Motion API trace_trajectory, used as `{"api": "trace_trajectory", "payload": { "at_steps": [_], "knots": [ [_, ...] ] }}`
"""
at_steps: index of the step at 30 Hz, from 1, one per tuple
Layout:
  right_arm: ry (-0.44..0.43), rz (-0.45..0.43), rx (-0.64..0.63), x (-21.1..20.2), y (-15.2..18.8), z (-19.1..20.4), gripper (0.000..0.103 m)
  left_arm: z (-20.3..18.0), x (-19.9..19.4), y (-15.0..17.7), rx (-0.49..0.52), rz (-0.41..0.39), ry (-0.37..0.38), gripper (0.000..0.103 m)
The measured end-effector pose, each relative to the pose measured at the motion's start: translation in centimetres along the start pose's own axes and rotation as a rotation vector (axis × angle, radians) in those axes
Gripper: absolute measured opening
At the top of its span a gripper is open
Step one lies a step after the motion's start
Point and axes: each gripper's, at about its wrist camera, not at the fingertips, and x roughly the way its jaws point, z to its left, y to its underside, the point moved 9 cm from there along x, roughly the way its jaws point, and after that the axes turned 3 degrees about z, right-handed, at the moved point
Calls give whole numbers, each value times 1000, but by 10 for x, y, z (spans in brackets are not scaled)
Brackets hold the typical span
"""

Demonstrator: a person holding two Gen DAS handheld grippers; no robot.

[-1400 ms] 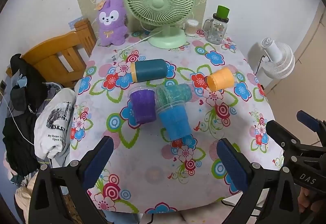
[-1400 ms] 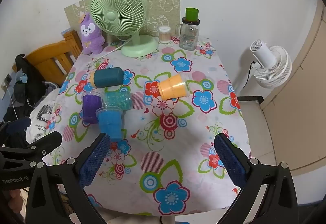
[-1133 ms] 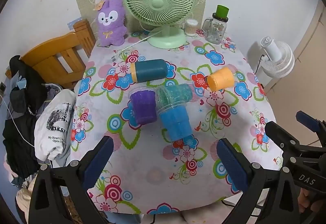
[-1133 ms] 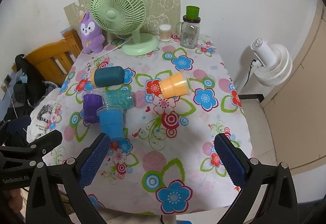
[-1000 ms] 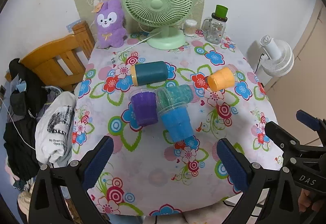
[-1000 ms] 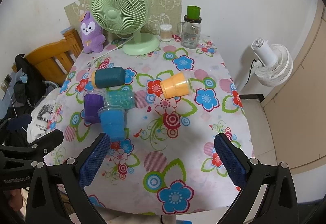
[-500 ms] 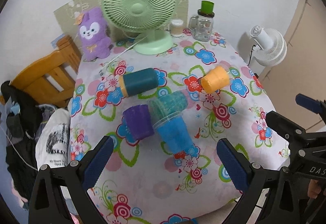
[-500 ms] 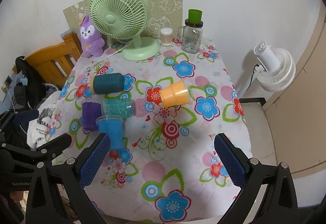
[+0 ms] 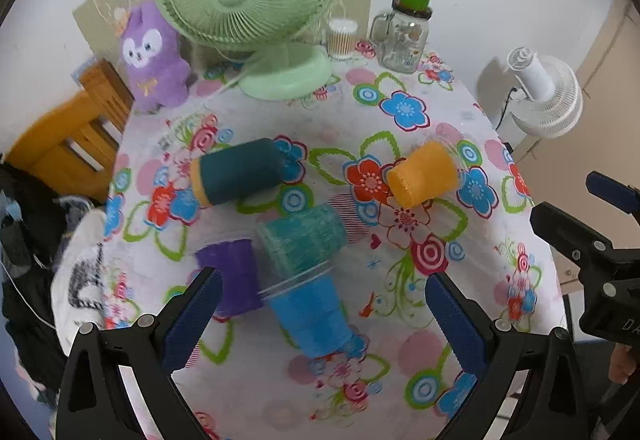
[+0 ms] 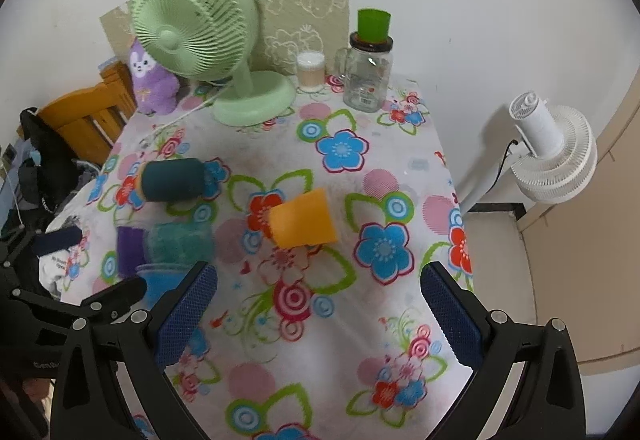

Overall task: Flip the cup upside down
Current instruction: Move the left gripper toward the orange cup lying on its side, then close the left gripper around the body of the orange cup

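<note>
Left tongs [image 9: 320, 314] spread wide, empty, above the blue cup [image 9: 314, 314] at lower centre of frame. Right tongs [image 10: 318, 304] likewise agape, holding nothing; orange cup [image 10: 302, 217] just above them, mid-frame. All cups lie on their sides: purple [image 9: 234, 278] and teal [image 9: 302, 238] touch the blue; dark one [image 9: 238, 171] apart, upper left. Which cup is meant: cannot tell. Judgement: orange stands clear of the others, so it is easiest. Grip across the wall mid-body, lift, rotate rim-down, set flat on the cloth [image 10: 400, 159].
</note>
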Motion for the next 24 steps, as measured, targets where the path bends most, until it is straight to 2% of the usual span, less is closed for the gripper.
{"api": "trace_trajectory", "payload": {
  "at_steps": [3,15,24],
  "knots": [
    [10,-5,-7,14,-14,-16,103,-10,19,-7,-43,34,12,102],
    [-49,43,56,71,-52,-59,103,-71,90,-42,-203,146,90,102],
    [-62,94,85,112,-63,-84,103,-89,133,-61,-308,189,90,102]
  ]
}}
